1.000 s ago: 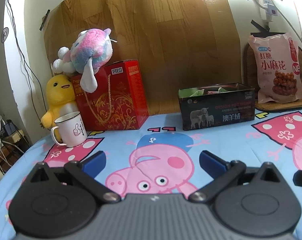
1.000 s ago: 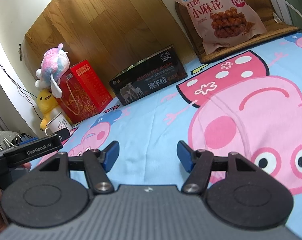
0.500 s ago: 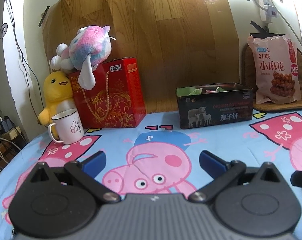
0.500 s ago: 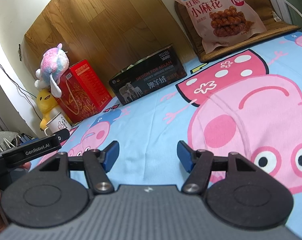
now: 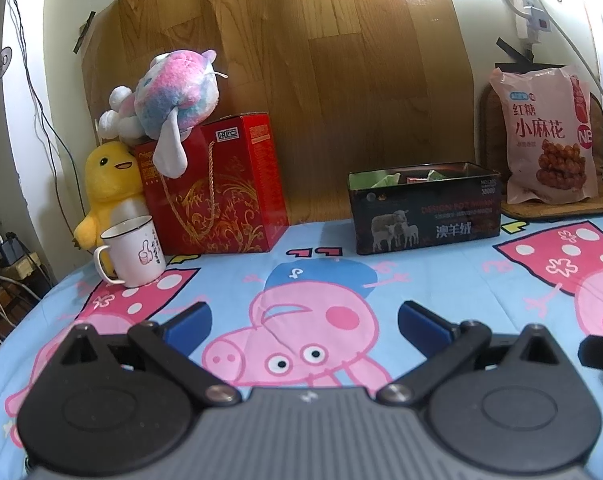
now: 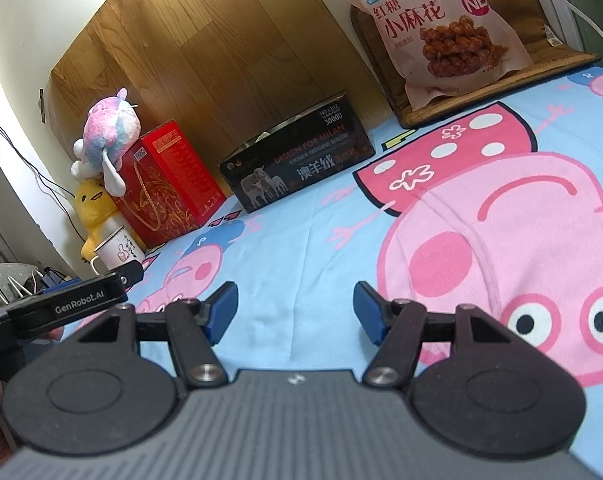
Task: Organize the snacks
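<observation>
Both blue-padded claws, left gripper (image 5: 304, 322) and right gripper (image 6: 294, 312), hover spread and empty over the cartoon-pig cloth (image 5: 301, 272). Ahead of them sits the open black sheep-print tin (image 5: 425, 216); beyond-right leans the pink snack bag (image 6: 445, 28). Best approach: grasp the bag's edge squarely, then lower into the tin.

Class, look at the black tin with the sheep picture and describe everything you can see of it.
The black tin is a rectangular, metallic-looking box without a lid, standing upright on the cartoon pig cloth before the wood-grain board. Its front shows sheep and pale lettering. Green and red packets peek above the rim. Nothing else touches it.
</observation>
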The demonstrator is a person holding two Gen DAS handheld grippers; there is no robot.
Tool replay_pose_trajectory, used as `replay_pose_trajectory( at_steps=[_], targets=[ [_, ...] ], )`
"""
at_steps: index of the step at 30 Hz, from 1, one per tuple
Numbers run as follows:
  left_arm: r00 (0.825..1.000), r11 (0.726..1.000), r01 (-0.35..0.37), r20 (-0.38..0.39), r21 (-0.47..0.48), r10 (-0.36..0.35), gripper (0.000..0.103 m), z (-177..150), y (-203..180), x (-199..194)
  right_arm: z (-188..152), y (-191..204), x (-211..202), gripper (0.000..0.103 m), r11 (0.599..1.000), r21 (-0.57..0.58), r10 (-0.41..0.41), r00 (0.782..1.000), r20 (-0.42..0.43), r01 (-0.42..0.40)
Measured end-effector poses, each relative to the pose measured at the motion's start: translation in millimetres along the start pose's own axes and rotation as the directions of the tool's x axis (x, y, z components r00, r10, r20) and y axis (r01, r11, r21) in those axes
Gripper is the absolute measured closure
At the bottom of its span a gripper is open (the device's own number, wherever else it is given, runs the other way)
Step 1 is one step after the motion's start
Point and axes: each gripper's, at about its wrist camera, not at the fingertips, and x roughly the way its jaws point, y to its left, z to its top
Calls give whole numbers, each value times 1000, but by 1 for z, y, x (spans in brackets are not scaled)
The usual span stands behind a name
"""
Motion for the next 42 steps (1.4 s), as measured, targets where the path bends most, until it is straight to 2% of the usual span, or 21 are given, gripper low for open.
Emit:
replay_pose_trajectory(
  at_steps=[17, 42],
  targets=[
    [1000, 1000, 18, 3, -7, -18, 0, 2, 2, -5, 1, 5, -5, 37, 1000, -4, 6, 1000, 14, -6],
    [1000, 1000, -21, 18, 18, 21, 0, 6, -1, -8, 1, 4, -5, 37, 1000, -5, 4, 1000, 17, -4]
  ],
)
